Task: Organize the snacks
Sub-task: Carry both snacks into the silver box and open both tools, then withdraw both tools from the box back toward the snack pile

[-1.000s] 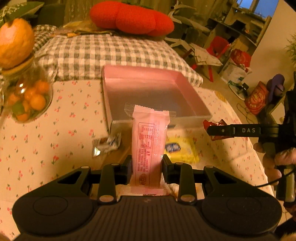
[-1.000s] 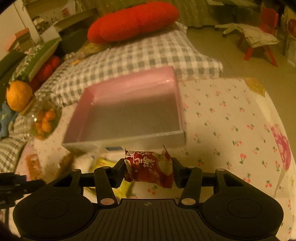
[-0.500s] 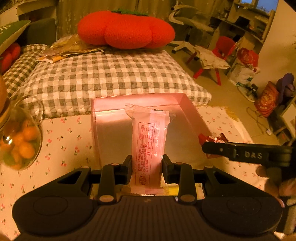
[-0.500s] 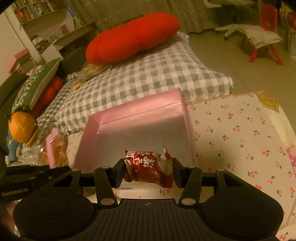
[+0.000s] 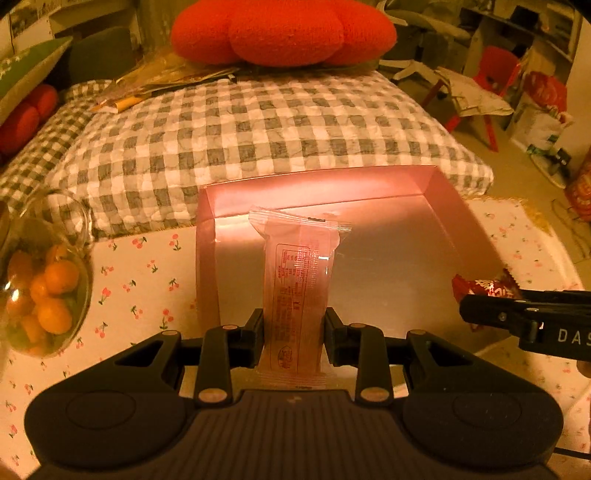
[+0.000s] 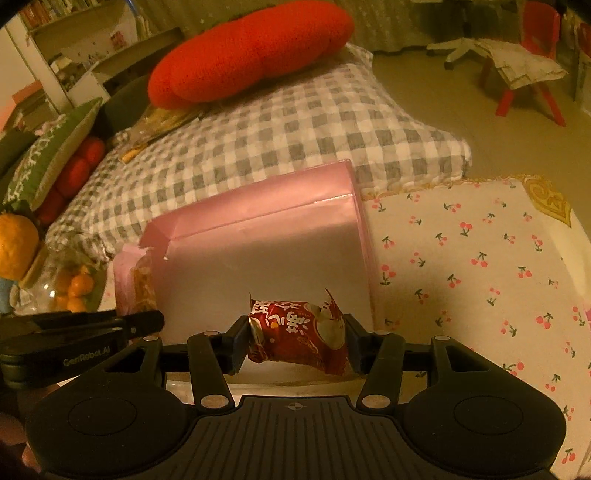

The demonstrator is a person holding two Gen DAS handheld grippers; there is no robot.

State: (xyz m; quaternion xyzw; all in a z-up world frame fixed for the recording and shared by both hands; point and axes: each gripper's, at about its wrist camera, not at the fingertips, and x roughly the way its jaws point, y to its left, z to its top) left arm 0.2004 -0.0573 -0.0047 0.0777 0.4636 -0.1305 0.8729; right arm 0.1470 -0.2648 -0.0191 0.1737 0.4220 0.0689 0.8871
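My left gripper [image 5: 294, 334] is shut on a long pink snack packet [image 5: 300, 291], held upright over the near edge of the pink box [image 5: 317, 184]. My right gripper [image 6: 295, 338] is shut on a red snack packet [image 6: 295, 334], held over the near part of the same box [image 6: 258, 210]. The box interior looks bare and silver. In the left wrist view the right gripper and its red packet [image 5: 484, 288] show at the right. In the right wrist view the left gripper and pink packet [image 6: 135, 280] show at the left.
A glass jar of small oranges [image 5: 40, 288] stands left of the box on the cherry-print tablecloth [image 6: 480, 266]. A checked cushion [image 5: 258, 122] with a red plush cushion [image 5: 284, 31] lies behind the box. Chairs and bags stand on the floor at the right.
Both grippers moved forward and up, from in front of the box to over its near edge, each still holding its packet. The loose snacks on the table have dropped out of view.
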